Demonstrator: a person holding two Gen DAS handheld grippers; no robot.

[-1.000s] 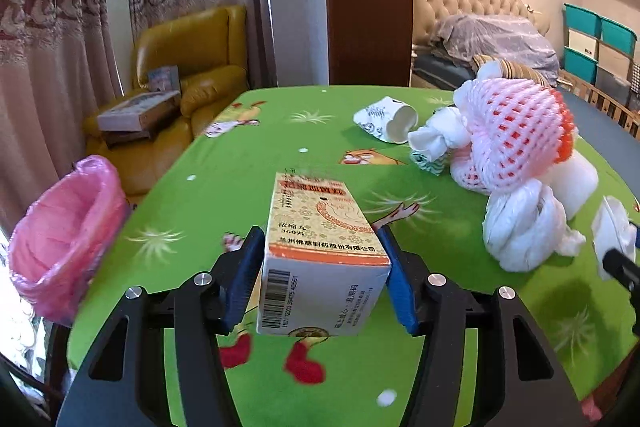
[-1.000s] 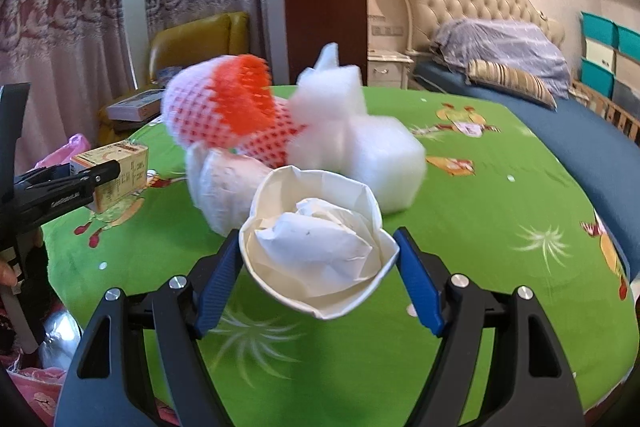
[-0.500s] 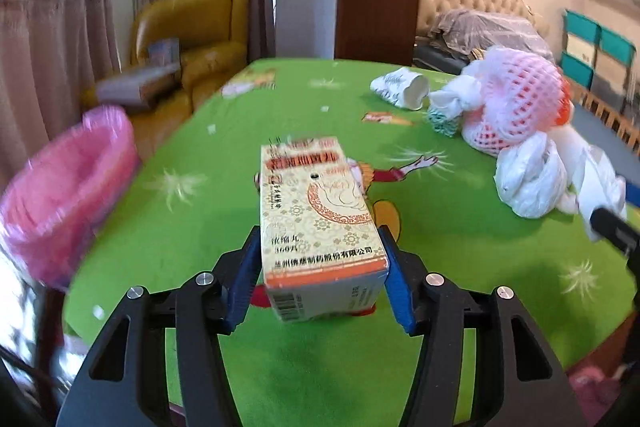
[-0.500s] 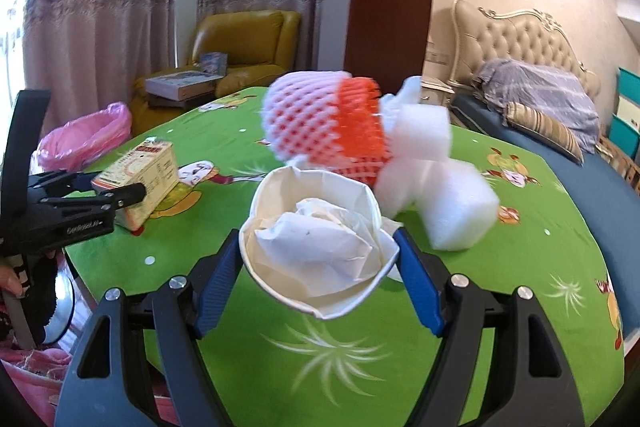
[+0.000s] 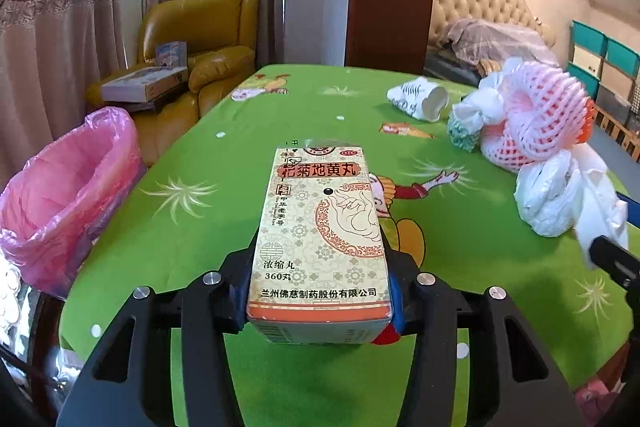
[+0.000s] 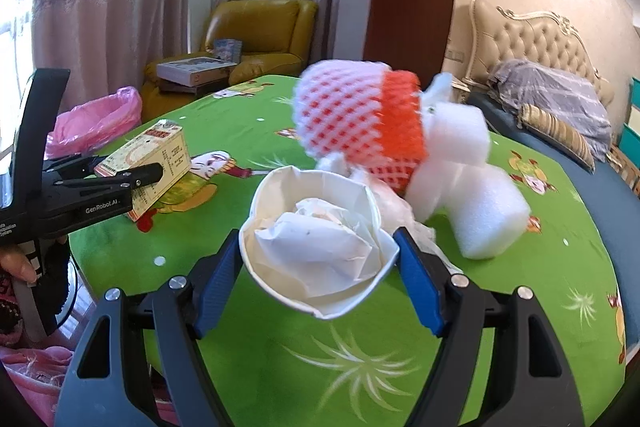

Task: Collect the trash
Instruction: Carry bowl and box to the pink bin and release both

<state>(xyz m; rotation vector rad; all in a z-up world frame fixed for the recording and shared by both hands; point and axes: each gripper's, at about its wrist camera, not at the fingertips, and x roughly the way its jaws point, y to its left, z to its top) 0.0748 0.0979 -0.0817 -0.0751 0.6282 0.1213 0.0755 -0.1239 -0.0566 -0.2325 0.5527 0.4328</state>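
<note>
Swinging left over the last second, the left gripper [image 5: 320, 301] pinches the box [image 5: 320, 235] above the table [image 5: 208, 155], nearer the bin [image 5: 68, 203]; right gripper [image 6: 320, 267] clamps the cup [image 6: 316, 247]. Disposal looks imminent.

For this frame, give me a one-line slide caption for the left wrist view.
Left gripper clamps a medicine box above the green tablecloth, pink-lined bin at left, foam-net trash at right.

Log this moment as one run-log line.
left tool: shut on medicine box | right tool: shut on paper cup | pink bin bag: at table's left edge
</note>
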